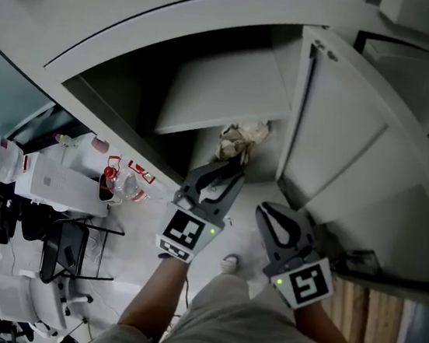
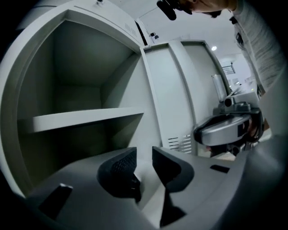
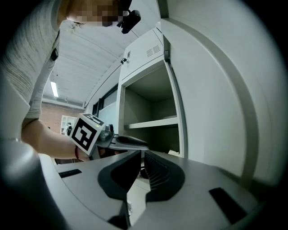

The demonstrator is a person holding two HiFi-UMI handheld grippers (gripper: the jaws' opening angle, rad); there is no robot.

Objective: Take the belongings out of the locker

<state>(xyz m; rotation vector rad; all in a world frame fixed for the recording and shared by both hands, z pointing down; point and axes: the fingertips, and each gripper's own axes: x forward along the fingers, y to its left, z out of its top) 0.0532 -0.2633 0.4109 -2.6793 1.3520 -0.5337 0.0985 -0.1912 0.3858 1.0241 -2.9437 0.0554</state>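
Left hand-held gripper (image 1: 228, 172) is at the open locker (image 1: 285, 62), jaws slightly parted, nothing between them. Right hand-held gripper (image 1: 268, 213) hangs beside it near the door (image 1: 337, 136), jaws all but closed, empty. A crumpled beige bundle (image 1: 242, 139) lies on the locker floor under the shelf (image 1: 224, 97), just beyond the left gripper.
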